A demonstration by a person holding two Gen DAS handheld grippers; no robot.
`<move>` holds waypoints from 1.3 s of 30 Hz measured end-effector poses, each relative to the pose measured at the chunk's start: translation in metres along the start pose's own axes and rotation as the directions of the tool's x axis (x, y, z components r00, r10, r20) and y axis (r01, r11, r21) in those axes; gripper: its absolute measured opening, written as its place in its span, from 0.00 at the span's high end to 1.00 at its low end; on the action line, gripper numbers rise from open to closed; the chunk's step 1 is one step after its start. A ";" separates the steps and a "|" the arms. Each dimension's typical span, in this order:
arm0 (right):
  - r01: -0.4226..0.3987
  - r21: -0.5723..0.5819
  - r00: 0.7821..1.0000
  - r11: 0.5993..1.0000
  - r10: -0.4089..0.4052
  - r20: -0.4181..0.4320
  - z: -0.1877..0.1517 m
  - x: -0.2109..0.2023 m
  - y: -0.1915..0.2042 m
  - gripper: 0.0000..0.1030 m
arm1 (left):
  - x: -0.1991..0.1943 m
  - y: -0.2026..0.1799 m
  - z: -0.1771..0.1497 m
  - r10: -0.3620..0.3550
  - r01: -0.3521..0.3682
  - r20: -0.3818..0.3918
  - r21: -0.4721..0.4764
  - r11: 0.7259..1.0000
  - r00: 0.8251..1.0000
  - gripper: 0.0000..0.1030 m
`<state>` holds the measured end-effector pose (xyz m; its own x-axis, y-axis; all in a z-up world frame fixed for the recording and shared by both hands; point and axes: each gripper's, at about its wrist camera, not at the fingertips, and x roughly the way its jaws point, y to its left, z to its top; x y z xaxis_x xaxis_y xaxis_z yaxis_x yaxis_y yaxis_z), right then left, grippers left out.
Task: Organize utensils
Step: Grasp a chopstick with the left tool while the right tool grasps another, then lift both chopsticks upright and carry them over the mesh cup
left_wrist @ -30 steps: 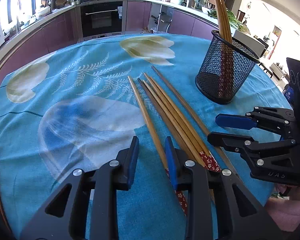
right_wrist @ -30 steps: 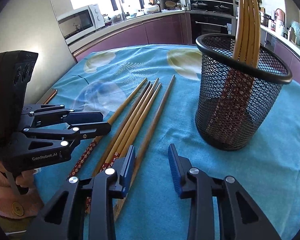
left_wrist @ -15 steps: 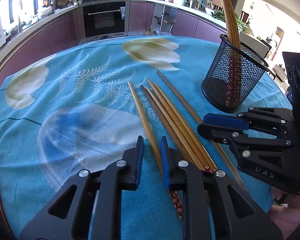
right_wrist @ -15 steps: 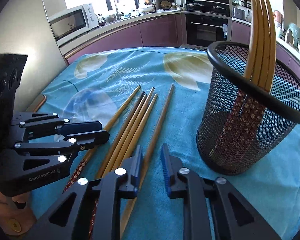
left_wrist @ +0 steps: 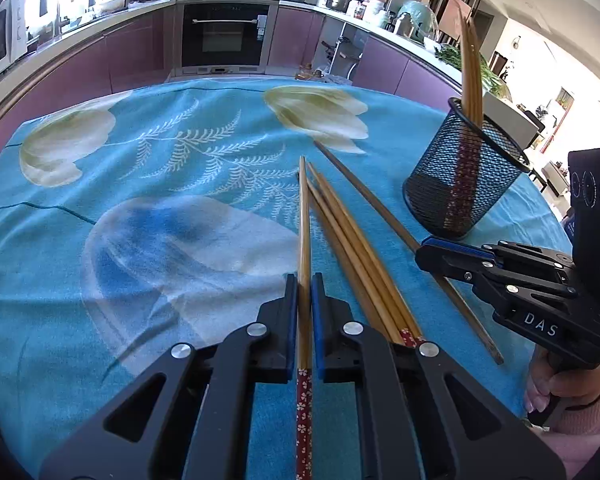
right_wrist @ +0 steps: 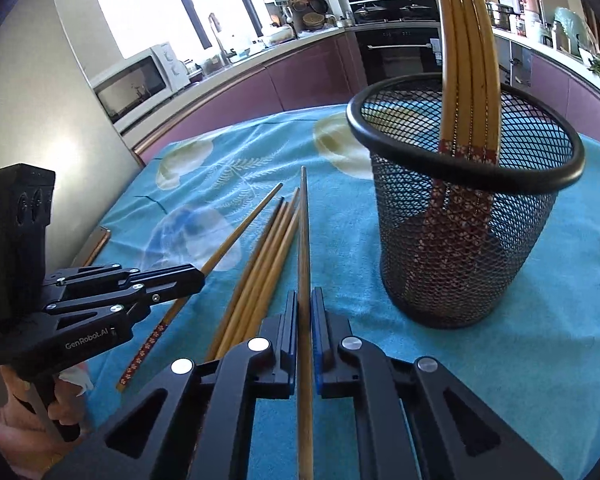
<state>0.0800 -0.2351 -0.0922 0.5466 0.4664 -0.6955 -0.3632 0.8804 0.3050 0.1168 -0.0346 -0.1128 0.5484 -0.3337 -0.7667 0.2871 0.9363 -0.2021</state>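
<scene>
My left gripper (left_wrist: 304,292) is shut on a wooden chopstick (left_wrist: 303,232) with a red flowered end, which points away over the cloth. My right gripper (right_wrist: 304,308) is shut on another wooden chopstick (right_wrist: 303,240). Between them several loose chopsticks (left_wrist: 352,248) lie side by side on the blue cloth; they also show in the right wrist view (right_wrist: 260,272). A black mesh holder (right_wrist: 468,224) stands upright to the right, with several chopsticks (right_wrist: 468,60) in it. The holder also shows in the left wrist view (left_wrist: 460,184).
The round table wears a blue flowered cloth (left_wrist: 140,184). The left gripper shows in the right wrist view (right_wrist: 132,284) at the left, and the right gripper in the left wrist view (left_wrist: 460,256) at the right. Kitchen counters and an oven (left_wrist: 224,36) stand behind.
Both grippers moved forward and down over the chopsticks and closed. Each now clamps one chopstick; a second ago both were open.
</scene>
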 end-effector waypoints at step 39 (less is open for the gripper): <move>-0.067 -0.071 0.998 0.995 0.068 0.015 0.009 -0.019 0.008 0.94 | -0.011 -0.013 0.009 -0.086 0.087 -0.011 0.066 0.994 0.996 0.92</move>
<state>0.0740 -0.2360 -0.0708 0.5319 0.5269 -0.6629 -0.4521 0.8386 0.3038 0.1143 -0.0441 -0.0960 0.5130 -0.4119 -0.7531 0.3845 0.8947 -0.2274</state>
